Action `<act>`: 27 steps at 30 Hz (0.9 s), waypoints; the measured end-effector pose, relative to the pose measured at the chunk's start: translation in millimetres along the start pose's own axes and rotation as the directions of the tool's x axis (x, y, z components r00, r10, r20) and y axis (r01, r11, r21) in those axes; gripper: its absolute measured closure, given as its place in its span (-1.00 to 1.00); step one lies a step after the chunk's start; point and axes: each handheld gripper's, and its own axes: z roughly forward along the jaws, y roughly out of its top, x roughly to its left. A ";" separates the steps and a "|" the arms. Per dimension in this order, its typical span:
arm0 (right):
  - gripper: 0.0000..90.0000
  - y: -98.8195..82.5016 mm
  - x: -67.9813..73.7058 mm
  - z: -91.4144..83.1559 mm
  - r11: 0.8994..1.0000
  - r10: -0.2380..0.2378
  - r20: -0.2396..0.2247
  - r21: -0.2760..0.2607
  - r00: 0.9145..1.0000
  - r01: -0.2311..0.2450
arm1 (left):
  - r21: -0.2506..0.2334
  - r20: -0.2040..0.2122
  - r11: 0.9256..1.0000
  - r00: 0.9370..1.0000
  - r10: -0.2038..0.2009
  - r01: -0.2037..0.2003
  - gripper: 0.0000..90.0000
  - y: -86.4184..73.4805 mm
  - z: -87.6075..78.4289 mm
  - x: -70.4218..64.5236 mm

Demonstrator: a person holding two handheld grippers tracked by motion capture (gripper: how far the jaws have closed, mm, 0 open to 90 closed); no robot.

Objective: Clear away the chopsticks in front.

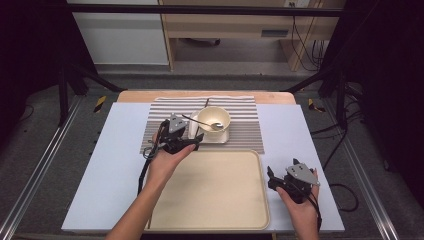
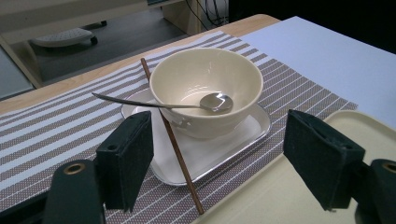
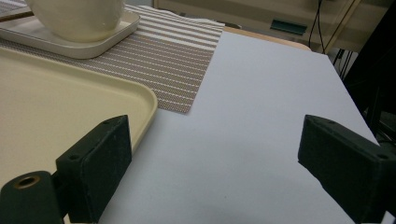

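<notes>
A cream bowl (image 1: 213,118) (image 2: 205,84) (image 3: 77,18) stands on a small white rectangular plate (image 1: 222,136) (image 2: 224,147) (image 3: 93,44) on a striped placemat (image 1: 247,125) (image 2: 56,135) (image 3: 173,60). A metal spoon (image 1: 202,123) (image 2: 187,105) rests in the bowl, handle out over the rim. A thin brown chopstick (image 2: 175,144) lies across the plate, passing under the bowl's side. My left gripper (image 1: 192,141) (image 2: 217,161) is open just short of the plate, holding nothing. My right gripper (image 1: 273,178) (image 3: 215,168) is open over the white table, right of a large beige tray (image 1: 215,190) (image 2: 280,191) (image 3: 51,98).
The white table surface (image 1: 290,130) (image 3: 261,93) extends right of the placemat. Its wooden far edge (image 1: 200,95) (image 2: 252,21) meets the floor, desks and cables behind. Metal frame rails run along both sides.
</notes>
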 end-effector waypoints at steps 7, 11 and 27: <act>-0.78 1.1 0.8 -1.0 1.000 0.001 -0.011 -0.019 1.000 -0.001 | 0.004 -0.006 1.000 1.000 0.005 -0.005 -0.46 -0.4 -1.2 -1.0; -0.79 2.5 0.7 -2.8 0.999 0.004 -0.030 -0.048 1.000 -0.005 | 0.017 -0.001 1.000 1.000 0.010 -0.010 -0.45 -1.1 -0.2 -0.4; -0.73 14.4 5.4 -19.1 0.966 -0.016 -0.111 -0.257 0.994 -0.013 | 0.044 0.005 0.999 1.000 0.005 -0.006 -0.31 -6.1 12.2 -1.0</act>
